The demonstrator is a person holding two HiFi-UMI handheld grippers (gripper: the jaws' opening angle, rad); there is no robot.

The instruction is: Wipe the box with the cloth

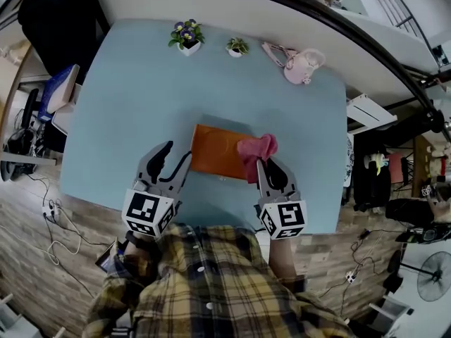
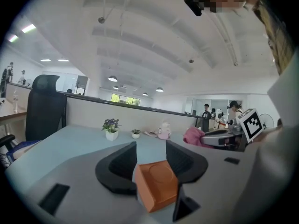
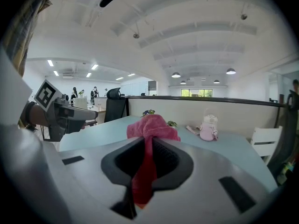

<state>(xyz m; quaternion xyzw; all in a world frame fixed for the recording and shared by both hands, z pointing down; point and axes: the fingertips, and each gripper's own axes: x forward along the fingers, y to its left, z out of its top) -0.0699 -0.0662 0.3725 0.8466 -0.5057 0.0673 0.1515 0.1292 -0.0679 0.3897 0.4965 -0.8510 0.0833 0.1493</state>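
Observation:
An orange box [image 1: 217, 152] lies flat on the light blue table [image 1: 134, 118], just ahead of me. My right gripper [image 1: 263, 163] is shut on a pink cloth [image 1: 257, 148], which bunches over the box's right end. In the right gripper view the cloth [image 3: 152, 127] hangs down between the closed jaws of that gripper [image 3: 148, 146]. My left gripper [image 1: 178, 150] is open at the box's left end. In the left gripper view the box [image 2: 156, 185] shows low between the spread jaws of that gripper [image 2: 150, 155]; I cannot tell whether they touch it.
Along the table's far edge stand a purple flower pot [image 1: 187, 35], a small green plant [image 1: 237, 46] and a pink bottle [image 1: 304, 67]. A black chair [image 1: 53, 13] stands beyond the table's far left corner. The table's near edge is under my grippers.

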